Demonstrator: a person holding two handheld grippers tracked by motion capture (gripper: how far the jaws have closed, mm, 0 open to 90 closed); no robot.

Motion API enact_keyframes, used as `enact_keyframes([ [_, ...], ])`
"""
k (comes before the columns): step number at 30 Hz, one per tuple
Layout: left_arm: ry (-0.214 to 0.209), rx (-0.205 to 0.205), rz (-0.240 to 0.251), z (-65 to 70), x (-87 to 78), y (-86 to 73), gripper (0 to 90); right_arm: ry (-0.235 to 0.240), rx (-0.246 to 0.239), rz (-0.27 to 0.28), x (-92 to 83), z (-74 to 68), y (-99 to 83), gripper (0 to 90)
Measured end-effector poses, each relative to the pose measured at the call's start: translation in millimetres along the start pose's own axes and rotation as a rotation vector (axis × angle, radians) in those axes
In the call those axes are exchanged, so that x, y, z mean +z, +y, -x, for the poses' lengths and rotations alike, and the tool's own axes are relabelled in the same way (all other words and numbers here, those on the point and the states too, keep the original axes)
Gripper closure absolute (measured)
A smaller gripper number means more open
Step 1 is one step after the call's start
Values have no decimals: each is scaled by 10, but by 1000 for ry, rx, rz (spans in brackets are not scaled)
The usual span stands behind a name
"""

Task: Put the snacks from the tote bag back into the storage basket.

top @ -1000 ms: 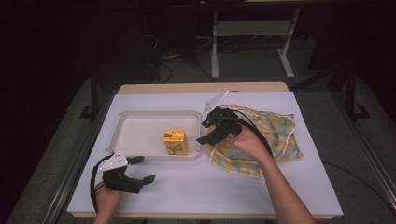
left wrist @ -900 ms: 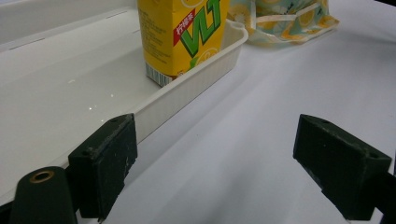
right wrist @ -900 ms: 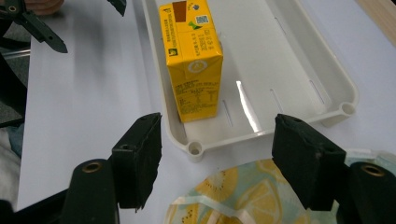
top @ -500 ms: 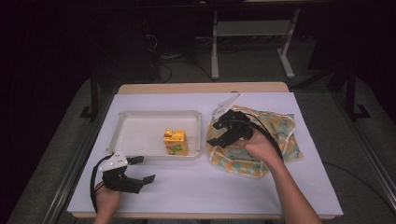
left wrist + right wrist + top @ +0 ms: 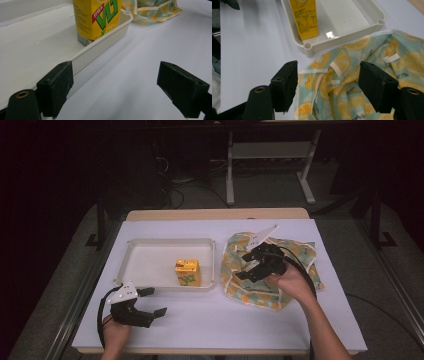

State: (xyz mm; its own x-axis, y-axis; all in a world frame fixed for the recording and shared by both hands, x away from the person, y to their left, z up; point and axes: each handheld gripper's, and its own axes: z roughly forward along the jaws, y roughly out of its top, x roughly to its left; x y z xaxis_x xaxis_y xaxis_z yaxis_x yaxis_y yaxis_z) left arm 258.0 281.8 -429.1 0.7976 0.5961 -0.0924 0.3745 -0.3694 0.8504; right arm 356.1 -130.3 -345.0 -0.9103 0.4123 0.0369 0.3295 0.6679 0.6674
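The juice carton (image 5: 188, 272) is cut off at its top in both gripper views, so only its yellow sides and part of its green lettering show there. The far part of the lemon-print fabric bag (image 5: 295, 251) lies partly hidden behind the right hand-held gripper (image 5: 248, 267) and the hand that holds it. The carton stands upright in the white tray (image 5: 150, 246), at the tray's near right corner, and the tray sits on the white worktop (image 5: 240, 320) with the bag crumpled just beside its right wall. The right hand-held gripper hovers over the bag's near left part; its jaws have just been opening and stand well apart, with folds of the fabric and a pale strap (image 5: 336, 69) below the gap, and neither pad presses on them. The left hand-held gripper (image 5: 156, 304) rests low on the worktop in front of the tray, jaws wide open, holding nothing, with bare worktop between them.
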Motion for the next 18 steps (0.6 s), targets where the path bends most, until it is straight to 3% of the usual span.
enact_keyframes([
  [18, 7, -14, 1, -10, -14, -17, 135, -18, 74, 18, -137, 35, -401, 305],
])
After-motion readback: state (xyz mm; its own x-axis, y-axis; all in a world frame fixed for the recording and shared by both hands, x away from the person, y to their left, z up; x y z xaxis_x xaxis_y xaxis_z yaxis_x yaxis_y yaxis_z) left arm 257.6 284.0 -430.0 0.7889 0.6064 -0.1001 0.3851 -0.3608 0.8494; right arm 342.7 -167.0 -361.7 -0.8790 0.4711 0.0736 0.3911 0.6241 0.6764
